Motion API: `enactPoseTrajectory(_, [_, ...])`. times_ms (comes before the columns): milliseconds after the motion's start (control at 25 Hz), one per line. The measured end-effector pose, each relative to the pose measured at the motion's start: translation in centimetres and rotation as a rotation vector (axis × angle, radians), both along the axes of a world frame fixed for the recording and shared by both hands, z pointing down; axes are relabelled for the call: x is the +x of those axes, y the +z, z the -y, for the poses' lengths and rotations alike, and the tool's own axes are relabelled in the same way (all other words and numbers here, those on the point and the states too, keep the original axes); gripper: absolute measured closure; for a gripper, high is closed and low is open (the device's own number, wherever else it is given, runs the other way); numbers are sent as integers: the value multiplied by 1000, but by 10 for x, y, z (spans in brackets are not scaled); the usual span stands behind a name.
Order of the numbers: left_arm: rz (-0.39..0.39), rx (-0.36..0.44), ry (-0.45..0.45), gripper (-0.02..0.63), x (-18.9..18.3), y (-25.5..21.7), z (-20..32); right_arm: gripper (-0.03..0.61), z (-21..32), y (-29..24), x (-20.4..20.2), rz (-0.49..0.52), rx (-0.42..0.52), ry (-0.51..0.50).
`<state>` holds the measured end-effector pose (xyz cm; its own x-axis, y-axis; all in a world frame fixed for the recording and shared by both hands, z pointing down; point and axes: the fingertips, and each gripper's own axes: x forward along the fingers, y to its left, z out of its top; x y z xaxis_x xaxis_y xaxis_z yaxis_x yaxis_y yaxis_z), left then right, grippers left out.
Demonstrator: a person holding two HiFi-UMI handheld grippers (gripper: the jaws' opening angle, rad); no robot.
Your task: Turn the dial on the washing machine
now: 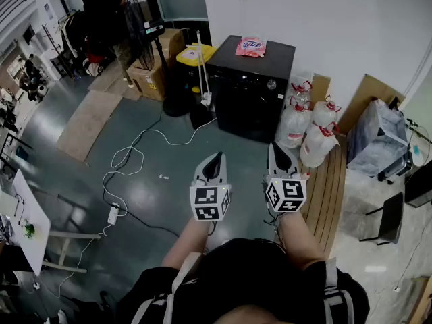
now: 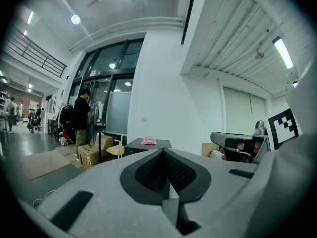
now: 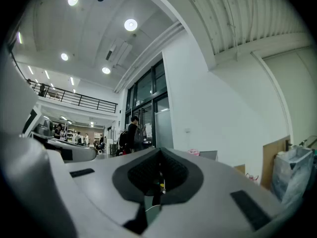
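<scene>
black washing machine, pink packet — white wall

It was a big open workshop hall: cardboard boxes and a loose floor cable lay near the washing machine.

No readable text, pink packet print too small

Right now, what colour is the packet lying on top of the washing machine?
Pink, seen best in the head view: the packet on the black washing machine.
</scene>
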<state>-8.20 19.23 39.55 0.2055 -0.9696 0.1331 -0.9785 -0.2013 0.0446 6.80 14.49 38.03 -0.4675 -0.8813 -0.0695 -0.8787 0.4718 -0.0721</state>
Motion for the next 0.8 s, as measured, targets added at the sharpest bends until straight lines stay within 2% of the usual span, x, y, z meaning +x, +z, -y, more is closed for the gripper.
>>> enactPoseTrajectory(520, [-1, 6, 2, 618, -5, -2, -7, 569, -9, 0, -5, 27, -4, 6])
enactPoseTrajectory(800, [-10, 10, 3, 618, -18, 0, -4, 569, -10, 2, -22, 7, 4, -1])
